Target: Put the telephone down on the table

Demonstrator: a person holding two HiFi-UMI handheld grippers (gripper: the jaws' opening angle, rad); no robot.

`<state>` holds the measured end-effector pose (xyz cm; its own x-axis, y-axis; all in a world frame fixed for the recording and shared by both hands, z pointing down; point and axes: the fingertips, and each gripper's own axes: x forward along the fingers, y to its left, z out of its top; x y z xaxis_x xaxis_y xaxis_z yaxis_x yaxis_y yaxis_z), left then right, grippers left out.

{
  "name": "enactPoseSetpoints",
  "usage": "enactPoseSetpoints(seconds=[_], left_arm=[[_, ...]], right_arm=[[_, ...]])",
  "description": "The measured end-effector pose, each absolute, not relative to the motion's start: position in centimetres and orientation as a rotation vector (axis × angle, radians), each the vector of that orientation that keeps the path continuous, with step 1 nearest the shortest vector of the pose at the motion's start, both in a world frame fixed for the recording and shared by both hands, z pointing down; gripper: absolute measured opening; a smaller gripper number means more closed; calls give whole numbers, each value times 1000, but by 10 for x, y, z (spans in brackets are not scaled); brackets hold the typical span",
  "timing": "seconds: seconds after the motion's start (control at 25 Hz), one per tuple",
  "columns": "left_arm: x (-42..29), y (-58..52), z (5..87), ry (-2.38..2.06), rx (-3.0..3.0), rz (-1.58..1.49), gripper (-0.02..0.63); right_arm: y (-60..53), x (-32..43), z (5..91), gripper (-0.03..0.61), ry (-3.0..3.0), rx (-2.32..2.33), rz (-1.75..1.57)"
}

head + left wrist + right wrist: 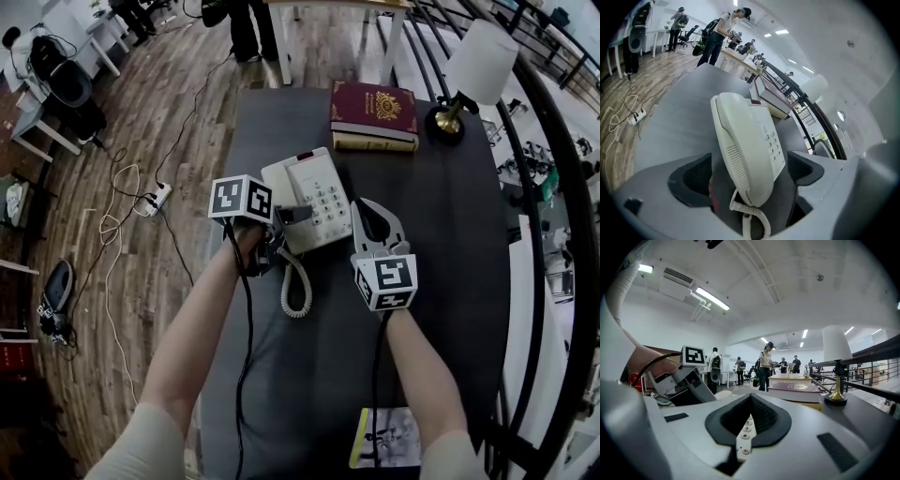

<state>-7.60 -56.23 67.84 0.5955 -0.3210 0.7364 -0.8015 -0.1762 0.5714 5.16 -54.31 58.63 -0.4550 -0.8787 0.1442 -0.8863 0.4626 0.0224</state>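
- Reaches both bare forearms in from the near edge of the dark table (pixel 441 281), past a printed sheet (pixel 384 436) cut off by the frame's bottom.
- Holds the left gripper (pixel 286 225) tilted down at the near-left end of the telephone (pixel 314 197), jaws spread wide with it between them, pads (pixel 693 176) clear of its sides.
- Holds the right gripper (pixel 364 208) nearly level just beside the telephone's right edge, jaws together at the tips, gripping nothing; shows only a strip of keypad through the slit.
- Hides most of each hand under the marker cubes.
- Has the telephone lying on the table, coiled cord (pixel 297 286) looped nearward.
- Beyond, well apart: red book (pixel 373 110), lamp (pixel 478 70).
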Motion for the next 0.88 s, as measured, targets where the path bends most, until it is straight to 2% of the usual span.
enactPoseSetpoints(seconds=[0.28,0.52,0.76,0.88], left_arm=[[-98,-554,630,-1134,1781,443,495],[-85,-519,565,-1177,1911,405,494],[-83,-488,483,-1221,2021,265,472],[-77,-465,434,-1172,2054,89,469]], right_arm=[[-528,52,543,2,-2564,1576,46],[-501,56,490,2,-2577,1594,73],[-463,43,419,2,-2574,1539,-141],[-437,40,382,2,-2598,1538,-204]])
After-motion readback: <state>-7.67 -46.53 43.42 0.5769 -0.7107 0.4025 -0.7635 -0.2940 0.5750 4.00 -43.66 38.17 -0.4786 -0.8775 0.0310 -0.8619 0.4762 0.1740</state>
